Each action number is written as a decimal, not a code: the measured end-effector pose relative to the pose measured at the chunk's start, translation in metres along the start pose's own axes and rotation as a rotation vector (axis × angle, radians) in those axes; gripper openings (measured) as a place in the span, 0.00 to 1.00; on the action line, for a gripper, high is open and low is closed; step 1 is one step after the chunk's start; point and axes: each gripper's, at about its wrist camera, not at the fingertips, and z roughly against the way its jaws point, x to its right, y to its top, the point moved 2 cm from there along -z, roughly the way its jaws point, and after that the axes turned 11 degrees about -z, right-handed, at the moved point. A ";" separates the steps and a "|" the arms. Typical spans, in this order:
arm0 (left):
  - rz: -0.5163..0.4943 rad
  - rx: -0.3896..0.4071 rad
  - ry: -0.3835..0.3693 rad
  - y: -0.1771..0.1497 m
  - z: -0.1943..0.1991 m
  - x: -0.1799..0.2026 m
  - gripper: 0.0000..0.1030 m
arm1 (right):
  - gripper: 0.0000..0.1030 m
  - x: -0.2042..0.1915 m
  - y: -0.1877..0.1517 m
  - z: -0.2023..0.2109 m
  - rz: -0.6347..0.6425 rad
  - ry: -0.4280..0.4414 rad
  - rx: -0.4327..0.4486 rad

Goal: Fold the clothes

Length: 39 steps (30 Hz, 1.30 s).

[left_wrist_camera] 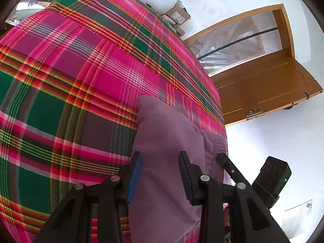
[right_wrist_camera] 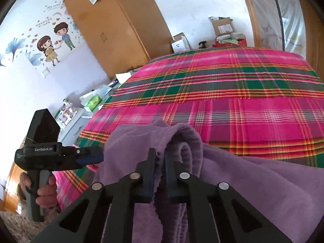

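A purple fleece garment hangs bunched at the near edge of a bed with a pink, green and red plaid cover. My right gripper is shut on a rolled ribbed hem of the garment. In the left wrist view the garment lies between my left gripper's fingers; the left gripper stands open around the fold, jaws well apart. The left gripper also shows in the right wrist view, held by a hand, its tips against the garment's left edge. The right gripper's finger shows beside the cloth.
A wooden wardrobe stands beyond the bed at left. Cardboard boxes and clutter sit past the far edge of the bed. A wooden door is at right in the left wrist view. A low white table with packets is beside the bed.
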 end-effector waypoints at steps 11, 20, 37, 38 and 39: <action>0.009 -0.010 0.014 -0.003 -0.001 -0.004 0.36 | 0.15 0.021 -0.005 -0.003 -0.079 -0.063 0.000; 0.008 -0.009 0.008 -0.006 -0.001 -0.004 0.36 | 0.44 0.029 -0.023 0.017 -0.084 -0.037 -0.027; 0.012 -0.028 0.004 -0.011 -0.003 -0.008 0.36 | 0.47 0.030 -0.038 -0.008 -0.103 0.033 -0.155; 0.013 -0.028 0.004 -0.011 -0.003 -0.008 0.36 | 0.45 0.028 -0.039 -0.009 -0.094 0.039 -0.166; 0.012 -0.028 0.005 -0.011 -0.003 -0.007 0.36 | 0.45 0.025 -0.040 -0.010 -0.079 0.034 -0.170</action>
